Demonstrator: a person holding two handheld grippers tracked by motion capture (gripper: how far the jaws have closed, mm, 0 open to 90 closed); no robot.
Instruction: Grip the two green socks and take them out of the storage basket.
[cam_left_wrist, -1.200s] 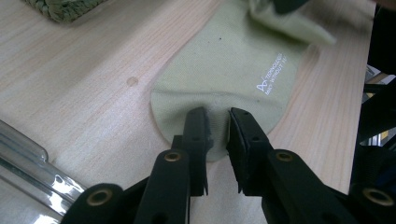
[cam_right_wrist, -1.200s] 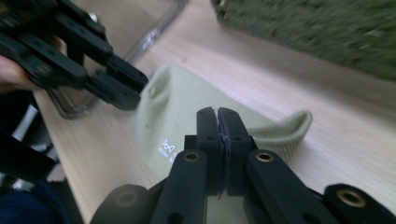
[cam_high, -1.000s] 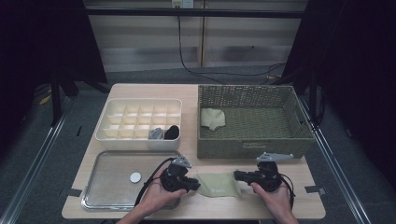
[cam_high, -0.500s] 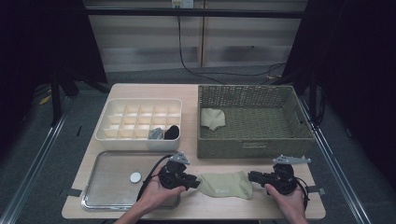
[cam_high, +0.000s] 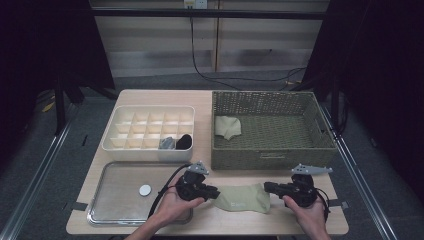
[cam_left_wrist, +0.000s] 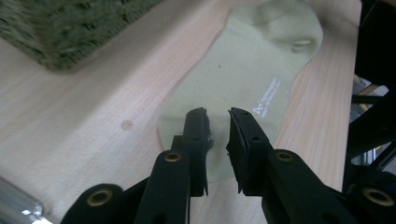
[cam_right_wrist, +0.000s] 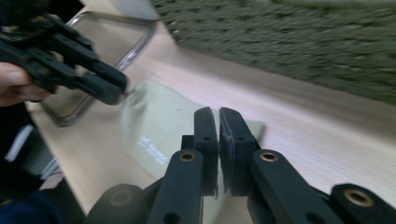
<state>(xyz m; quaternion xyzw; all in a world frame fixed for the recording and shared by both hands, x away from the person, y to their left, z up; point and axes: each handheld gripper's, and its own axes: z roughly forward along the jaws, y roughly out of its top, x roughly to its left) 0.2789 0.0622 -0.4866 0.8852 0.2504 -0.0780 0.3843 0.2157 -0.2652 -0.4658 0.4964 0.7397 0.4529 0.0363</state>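
The left gripper (cam_high: 216, 191) hangs at the left end of a pale green sock with small white printing (cam_high: 243, 198), which lies flat near the front edge of the light wooden table (cam_high: 205, 102), between the two hands. In the left gripper view its black fingers (cam_left_wrist: 197, 128) stand a narrow gap apart over that end of the sock; the jaws have just been closing, and no fold of cloth shows pinched between the pads, so the sock lies released on that side. The right gripper (cam_high: 267, 187) sits at the sock's right end. In the right gripper view its fingers (cam_right_wrist: 206, 133) are nearly clenched, with only a slit left between them; whether they nip the sock's edge cannot be told.

Bare wood lies open in front of the sock to the table's front edge. Just behind it rises the front wall of a rectangular olive woven basket (cam_high: 272, 159), with a second pale green sock (cam_high: 228, 126) in its back left corner. At the front left corner lies a shallow metal tray (cam_high: 115, 216) holding a small white disc (cam_high: 145, 190), touching the left hand (cam_high: 171, 205). Behind the tray stands a cream plastic compartment box (cam_high: 150, 150) with a grey item (cam_high: 166, 143) and a black item (cam_high: 184, 142) in its front right compartments.
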